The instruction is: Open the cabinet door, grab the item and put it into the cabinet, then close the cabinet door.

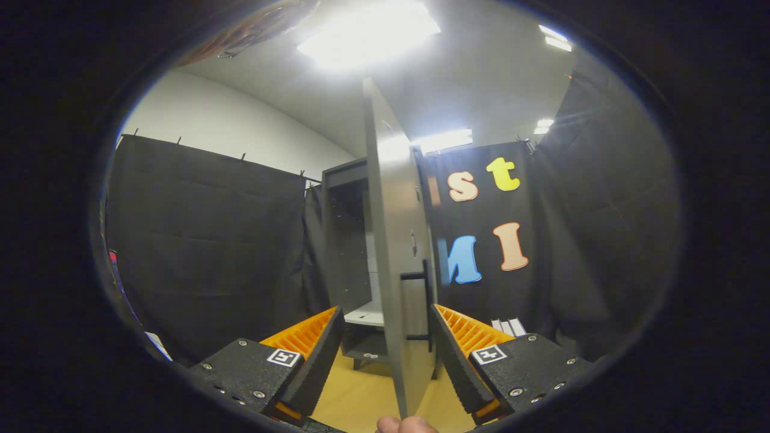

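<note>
One cabinet door (397, 252) stands swung open, edge-on between the spread fingers of the gripper (388, 355).

Its free edge runs from high overhead down to the gap between the two fingers, neither of which touches it, so the jaws are apart and hold nothing. A dark bar handle (425, 304) sits on the door's right face, just ahead of the right finger. Left of the door the grey cabinet (346, 240) shows its dark open inside, with a pale shelf (368, 316) low down and short legs on the wooden floor (355, 397). Fingertips of a person's hand (406, 424) show at the door's foot, between the fingers. Black cloth walls (210, 246) hang on both sides, and bright ceiling lights (370, 30) glare above.
</note>
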